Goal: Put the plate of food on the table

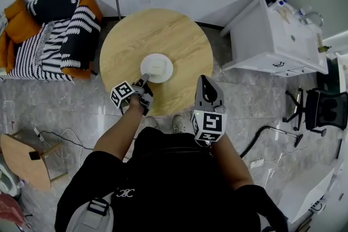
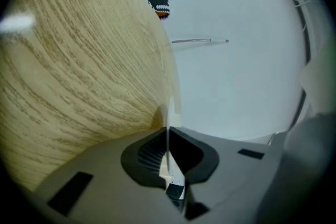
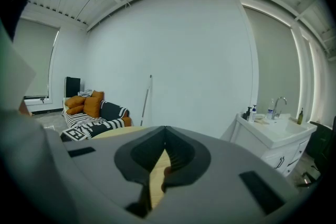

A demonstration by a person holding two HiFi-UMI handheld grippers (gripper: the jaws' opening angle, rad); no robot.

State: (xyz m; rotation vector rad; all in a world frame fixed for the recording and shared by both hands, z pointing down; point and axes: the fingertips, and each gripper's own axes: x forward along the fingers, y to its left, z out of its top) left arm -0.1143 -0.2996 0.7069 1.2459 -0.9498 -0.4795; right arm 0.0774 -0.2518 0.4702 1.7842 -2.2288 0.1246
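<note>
I am looking down on a bare white-walled room with a grey tiled floor (image 1: 247, 92). A striped sofa (image 1: 51, 35) stands at the far left and a white sink cabinet (image 1: 272, 35) at the far right. Between them is the round wooden table (image 1: 157, 30).

The plate (image 1: 156, 68) lies over the near half of the table, a little left of its middle, with a pale squarish piece of food (image 1: 157, 67) on it. The left gripper (image 1: 144, 80) reaches in from the near-left side and is clamped on the plate's near-left rim. In its own view the thin white rim (image 2: 168, 123) runs edge-on between the closed jaws. I cannot tell whether the plate's base already touches the wood or hangs just above it.

The right gripper (image 1: 205, 81) is over the table's near right edge, apart from the plate. It is pressed together on nothing, and only a sliver of table shows through its jaws.

The plate runs away from the left gripper toward the far right. Being round, it has no long axis, and it sits flat and face up. I judge the next move is for the left gripper alone: settle the plate and let go, then pull back toward the near left along the line of the jaws.
</note>
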